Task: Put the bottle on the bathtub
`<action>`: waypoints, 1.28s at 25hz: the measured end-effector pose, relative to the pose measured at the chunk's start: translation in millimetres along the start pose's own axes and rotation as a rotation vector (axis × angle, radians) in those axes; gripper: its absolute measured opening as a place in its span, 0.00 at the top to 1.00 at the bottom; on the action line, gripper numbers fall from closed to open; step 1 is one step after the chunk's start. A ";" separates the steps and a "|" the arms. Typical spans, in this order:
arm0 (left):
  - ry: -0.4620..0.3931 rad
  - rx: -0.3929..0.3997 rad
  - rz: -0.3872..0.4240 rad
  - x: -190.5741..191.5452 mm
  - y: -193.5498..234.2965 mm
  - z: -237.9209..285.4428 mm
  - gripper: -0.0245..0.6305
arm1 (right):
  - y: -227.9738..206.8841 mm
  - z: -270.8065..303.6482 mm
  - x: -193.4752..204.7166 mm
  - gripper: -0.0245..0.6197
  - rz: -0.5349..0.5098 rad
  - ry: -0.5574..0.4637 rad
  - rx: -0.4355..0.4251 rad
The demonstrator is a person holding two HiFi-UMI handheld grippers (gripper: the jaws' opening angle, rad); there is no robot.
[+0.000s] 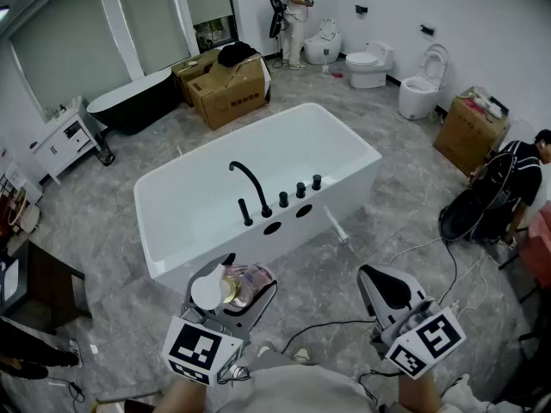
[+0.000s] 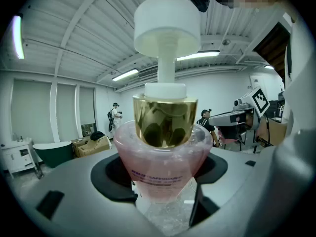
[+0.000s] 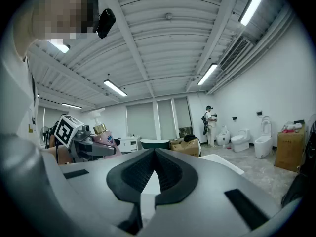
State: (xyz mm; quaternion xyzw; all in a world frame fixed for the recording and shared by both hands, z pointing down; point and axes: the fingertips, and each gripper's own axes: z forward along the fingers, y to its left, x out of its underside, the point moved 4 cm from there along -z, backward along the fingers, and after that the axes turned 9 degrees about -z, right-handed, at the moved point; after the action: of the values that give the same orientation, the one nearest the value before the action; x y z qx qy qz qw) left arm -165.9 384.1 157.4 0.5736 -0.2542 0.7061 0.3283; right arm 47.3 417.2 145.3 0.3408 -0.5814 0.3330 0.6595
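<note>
The left claw [image 1: 234, 286] grips a pink pump bottle [image 2: 160, 174] upright, just short of the white bathtub [image 1: 355, 136]; the right claw [image 1: 385, 284] is clenched on nothing

Far beyond the right gripper [image 1: 385, 284], three toilets [image 1: 370, 65] stand along the wall [image 1: 482, 15], with a person [image 1: 293, 7] standing beside them. Far ahead of the left gripper [image 1: 237, 284] sit cardboard boxes [image 1: 228, 89]. Off to the right gripper's right, another person [image 1: 523, 179] crouches near cables [image 1: 430, 249].
</note>
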 end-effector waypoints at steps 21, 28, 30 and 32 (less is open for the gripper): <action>0.023 0.061 -0.006 4.2 2.1 54.3 0.44 | -40.8 -2.9 18.7 0.92 0.018 0.031 0.013; 0.001 0.090 0.010 8.1 28.0 87.0 0.44 | -49.5 28.2 41.0 0.92 0.048 0.062 0.004; -0.005 0.094 0.012 11.3 38.6 105.9 0.44 | -59.0 39.5 45.6 0.92 0.048 0.074 0.005; -0.001 0.099 0.003 16.7 49.9 128.5 0.44 | -69.9 52.3 49.8 0.92 0.053 0.086 0.001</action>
State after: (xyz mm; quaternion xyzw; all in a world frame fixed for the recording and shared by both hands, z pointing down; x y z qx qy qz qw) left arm -123.0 259.8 201.9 0.5890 -0.2200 0.7180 0.2986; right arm 82.5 337.4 195.3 0.3110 -0.5613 0.3650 0.6745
